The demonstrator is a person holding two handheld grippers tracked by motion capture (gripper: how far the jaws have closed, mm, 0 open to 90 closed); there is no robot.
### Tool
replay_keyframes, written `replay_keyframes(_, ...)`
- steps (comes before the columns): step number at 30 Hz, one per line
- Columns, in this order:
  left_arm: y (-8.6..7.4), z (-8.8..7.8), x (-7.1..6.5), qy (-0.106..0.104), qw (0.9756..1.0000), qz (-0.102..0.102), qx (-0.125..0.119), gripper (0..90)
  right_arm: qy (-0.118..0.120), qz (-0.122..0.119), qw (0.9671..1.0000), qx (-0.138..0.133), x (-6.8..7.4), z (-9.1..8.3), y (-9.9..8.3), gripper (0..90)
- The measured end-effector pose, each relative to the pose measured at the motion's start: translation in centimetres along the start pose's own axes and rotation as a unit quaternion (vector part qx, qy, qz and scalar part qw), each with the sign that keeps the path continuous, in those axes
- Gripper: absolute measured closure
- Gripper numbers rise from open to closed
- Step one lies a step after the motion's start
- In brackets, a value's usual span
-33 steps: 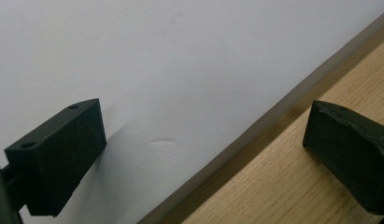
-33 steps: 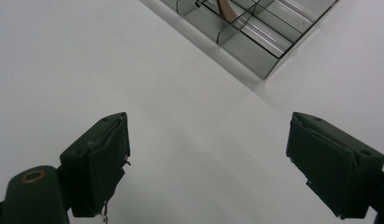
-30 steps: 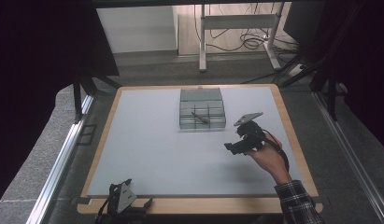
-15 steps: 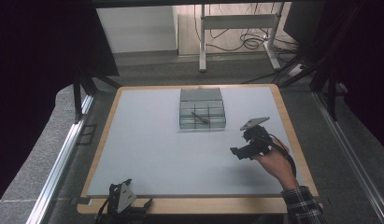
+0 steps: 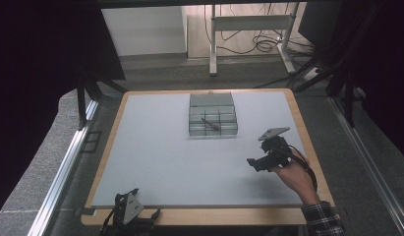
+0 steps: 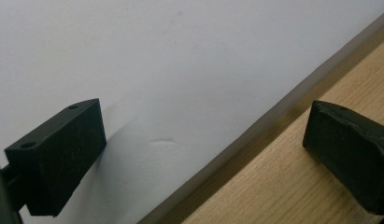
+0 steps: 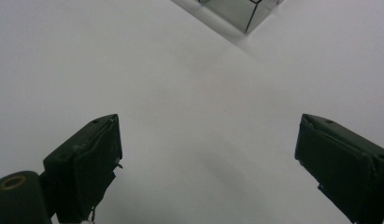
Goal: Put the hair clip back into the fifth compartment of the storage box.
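Tray (image 5: pixel 213 118) with pen (image 5: pixel 210 123) sits well apart from wide-open, empty right claw (image 5: pixel 253 163).

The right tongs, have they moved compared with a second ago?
Yes. The right tongs have drawn back from the grey tray toward the table's near edge, jaws just opening wider with nothing between them.

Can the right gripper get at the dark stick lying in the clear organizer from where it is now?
Probably yes. The right gripper is open and holds nothing, and bare white mat lies between it and the clear organizer. The dark stick lies across the open-topped compartments, uncovered.
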State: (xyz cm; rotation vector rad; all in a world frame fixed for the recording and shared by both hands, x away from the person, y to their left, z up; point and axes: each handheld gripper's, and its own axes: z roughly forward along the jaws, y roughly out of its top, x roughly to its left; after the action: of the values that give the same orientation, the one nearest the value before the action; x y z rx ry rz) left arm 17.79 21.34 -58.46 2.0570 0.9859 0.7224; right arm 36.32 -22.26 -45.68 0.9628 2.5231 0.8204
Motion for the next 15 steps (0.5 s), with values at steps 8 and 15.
replay_keyframes(8, 0.0, 0.0, 0.0, 0.0, 1.0, 0.0, 0.0, 0.0, -0.01, 0.008, 0.9999, -0.005, -0.2, -0.8, -0.9, 5.6)
replay_keyframes(15, 0.0, 0.0, 0.0, 0.0, 1.0, 0.0, 0.0, 0.0, -0.016, 0.018, 0.9997, -0.01, -0.5, -1.7, -1.8, 5.4)
